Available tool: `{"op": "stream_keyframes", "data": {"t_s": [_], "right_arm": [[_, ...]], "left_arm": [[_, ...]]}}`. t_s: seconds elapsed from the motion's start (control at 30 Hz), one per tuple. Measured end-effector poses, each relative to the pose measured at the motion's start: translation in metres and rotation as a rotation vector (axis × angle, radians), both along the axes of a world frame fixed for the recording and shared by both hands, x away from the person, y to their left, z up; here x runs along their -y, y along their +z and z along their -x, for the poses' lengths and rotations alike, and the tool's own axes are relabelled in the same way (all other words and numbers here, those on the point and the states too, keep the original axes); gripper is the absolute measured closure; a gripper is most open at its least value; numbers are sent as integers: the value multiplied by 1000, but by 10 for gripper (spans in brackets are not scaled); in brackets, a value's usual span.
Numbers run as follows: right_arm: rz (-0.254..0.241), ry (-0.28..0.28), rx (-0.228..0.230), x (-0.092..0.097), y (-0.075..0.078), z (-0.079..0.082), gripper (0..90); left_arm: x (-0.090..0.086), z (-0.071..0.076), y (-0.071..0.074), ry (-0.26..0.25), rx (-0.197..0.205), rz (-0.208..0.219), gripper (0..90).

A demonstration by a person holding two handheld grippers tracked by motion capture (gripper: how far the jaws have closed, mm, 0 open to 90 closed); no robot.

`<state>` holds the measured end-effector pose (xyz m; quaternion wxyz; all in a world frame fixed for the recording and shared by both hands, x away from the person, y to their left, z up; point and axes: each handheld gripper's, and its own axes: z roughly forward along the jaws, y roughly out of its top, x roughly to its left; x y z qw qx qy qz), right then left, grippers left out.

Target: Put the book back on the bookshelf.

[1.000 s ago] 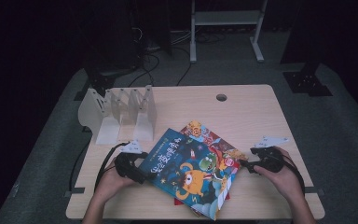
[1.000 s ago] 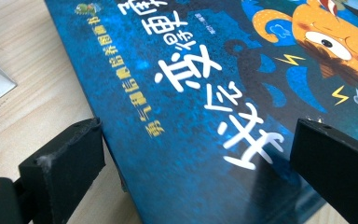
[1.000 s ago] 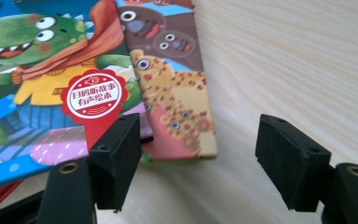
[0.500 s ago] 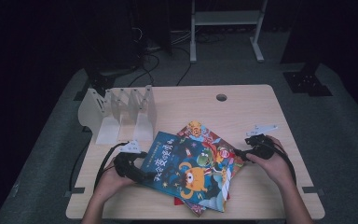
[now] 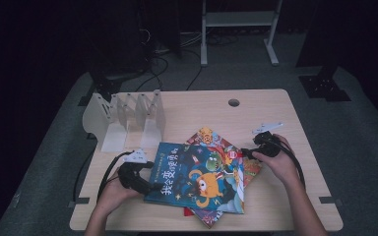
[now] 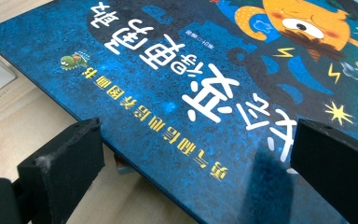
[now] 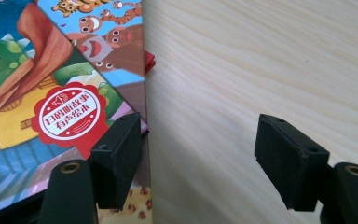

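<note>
A stack of picture books lies mid-table, a blue one (image 5: pixel 197 177) with an orange creature on top of a many-coloured one (image 5: pixel 211 140). My left gripper (image 5: pixel 145 184) rests at the blue book's left edge. Its jaws stand open and wide apart, and the blue cover (image 6: pixel 205 79) lies flat between and beyond them. My right gripper (image 5: pixel 248 153) is at the stack's right edge, open. Its left fingertip (image 7: pixel 119 158) sits against the side of the many-coloured book (image 7: pixel 51 93), and the other hangs over bare wood (image 7: pixel 261 60). A red book's corner (image 7: pixel 149 60) peeks out underneath.
A white rack with upright dividers (image 5: pixel 128 118) stands at the back left of the table. A round hole (image 5: pixel 234 103) sits near the far edge. Cables trail from both grippers. A metal frame (image 5: pixel 236 29) stands on the floor beyond the table.
My right gripper has moved away from the person and to the left against the stack. The books have turned to lie squarer to the table's front edge. The left gripper has stayed put.
</note>
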<state>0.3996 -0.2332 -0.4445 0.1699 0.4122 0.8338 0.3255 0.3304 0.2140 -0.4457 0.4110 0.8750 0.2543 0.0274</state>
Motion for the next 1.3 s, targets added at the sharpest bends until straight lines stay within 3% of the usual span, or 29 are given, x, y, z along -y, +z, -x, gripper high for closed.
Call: {"op": "stream_keyframes", "data": {"t_s": [0.07, 0.2, 0.23, 0.33, 0.47, 0.57, 0.6, 0.8, 1.3], "right_arm": [[-10, -8, -9, 0, 1, 0, 320], [-61, 18, -5, 3, 3, 13, 501], [-61, 18, -5, 3, 3, 13, 501], [-91, 60, -3, 7, 4, 28, 615], [-140, 135, -33, 12, 5, 49, 804], [-151, 160, -40, 13, 4, 55, 859], [-150, 190, -57, 13, 4, 59, 890], [-174, 273, -96, 11, -1, 71, 892], [-181, 295, -88, 10, -4, 70, 893]], "left_arm": [[-1, 1, 0, 2, -2, 0, 20], [-5, 2, 2, 34, 15, -1, 19], [-5, 2, 2, 34, 15, -1, 19], [-9, 2, 4, 66, 21, 11, 19], [-12, 3, 4, 96, 33, -13, 19], [-13, 3, 3, 104, 33, -15, 11], [-14, 2, 2, 111, 33, -16, 6], [-20, 1, 2, 140, 37, -23, 0], [-34, -4, 2, 185, 34, -3, 0]]}}
